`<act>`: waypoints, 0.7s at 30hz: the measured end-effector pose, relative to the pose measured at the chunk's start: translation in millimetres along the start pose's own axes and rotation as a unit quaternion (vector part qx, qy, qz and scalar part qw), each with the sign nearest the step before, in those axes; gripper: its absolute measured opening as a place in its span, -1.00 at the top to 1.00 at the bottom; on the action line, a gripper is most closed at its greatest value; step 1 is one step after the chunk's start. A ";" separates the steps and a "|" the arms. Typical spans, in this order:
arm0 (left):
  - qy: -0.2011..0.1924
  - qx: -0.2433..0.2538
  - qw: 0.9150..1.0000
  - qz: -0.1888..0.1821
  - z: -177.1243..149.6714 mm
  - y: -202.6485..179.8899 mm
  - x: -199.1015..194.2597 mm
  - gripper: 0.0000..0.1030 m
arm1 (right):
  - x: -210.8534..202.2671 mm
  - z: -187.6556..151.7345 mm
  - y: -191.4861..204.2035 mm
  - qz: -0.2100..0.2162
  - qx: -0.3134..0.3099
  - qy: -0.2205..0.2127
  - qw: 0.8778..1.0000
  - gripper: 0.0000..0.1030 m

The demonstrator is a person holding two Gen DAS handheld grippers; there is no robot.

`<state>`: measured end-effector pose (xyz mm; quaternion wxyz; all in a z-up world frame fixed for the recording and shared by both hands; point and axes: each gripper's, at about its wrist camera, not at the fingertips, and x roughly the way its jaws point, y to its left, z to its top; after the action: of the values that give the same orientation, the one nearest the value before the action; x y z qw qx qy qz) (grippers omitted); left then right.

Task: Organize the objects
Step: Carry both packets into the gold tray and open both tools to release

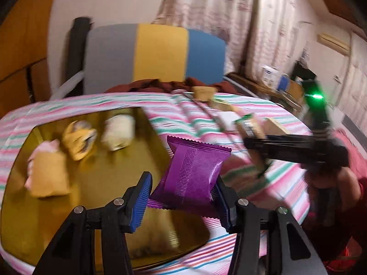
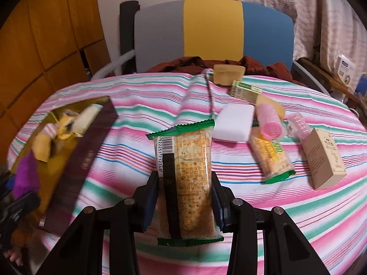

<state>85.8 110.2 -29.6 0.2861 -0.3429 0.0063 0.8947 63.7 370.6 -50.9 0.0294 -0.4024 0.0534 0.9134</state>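
Note:
My left gripper [image 1: 181, 198] is shut on a shiny purple snack packet [image 1: 192, 171], held above the right edge of a gold box [image 1: 96, 178]. Several small wrapped snacks lie in the box, among them a yellow one [image 1: 79, 139] and a cream one [image 1: 118, 133]. My right gripper [image 2: 184, 204] is shut on a long cracker packet with green ends [image 2: 187, 178], held upright over the striped tablecloth [image 2: 128, 151]. The left wrist view shows the right gripper [image 1: 263, 146] at right, blurred. In the right wrist view, the purple packet [image 2: 25, 176] and gold box [image 2: 57, 142] sit far left.
Loose items lie on the right of the table: a white block [image 2: 234, 123], a pink roller [image 2: 270, 123], a second cracker packet [image 2: 273, 158], a brown carton [image 2: 325, 158], a green box [image 2: 245, 90] and a tan block [image 2: 227, 72]. A grey, yellow and blue chair [image 2: 213, 29] stands behind.

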 end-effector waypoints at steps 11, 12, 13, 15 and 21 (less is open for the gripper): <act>0.027 -0.087 0.993 0.078 -9.1 89.1 -13.5 -0.02 | -24.7 27.0 97.8 0.111 -0.035 -0.017 0.993 0.18; 0.031 -0.090 0.992 0.083 -10.8 94.5 -15.3 -0.02 | -23.1 28.6 107.7 0.123 -0.037 -0.013 0.992 0.18; 0.037 -0.092 0.991 0.088 -11.6 99.3 -15.4 -0.02 | -20.2 30.9 122.0 0.140 -0.041 -0.007 0.989 0.18; 0.044 -0.103 0.989 0.094 -15.4 110.5 -18.4 -0.02 | -14.9 32.5 145.3 0.156 -0.054 0.004 0.986 0.18; 0.067 -0.124 0.983 0.119 -24.1 140.8 -24.8 -0.02 | 10.6 28.6 200.6 0.182 -0.080 0.049 0.979 0.18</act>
<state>42.7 -25.1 -58.8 0.1314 -0.4313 -0.0452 0.8914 16.3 175.1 -24.7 -0.1723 -0.4312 0.0537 0.8841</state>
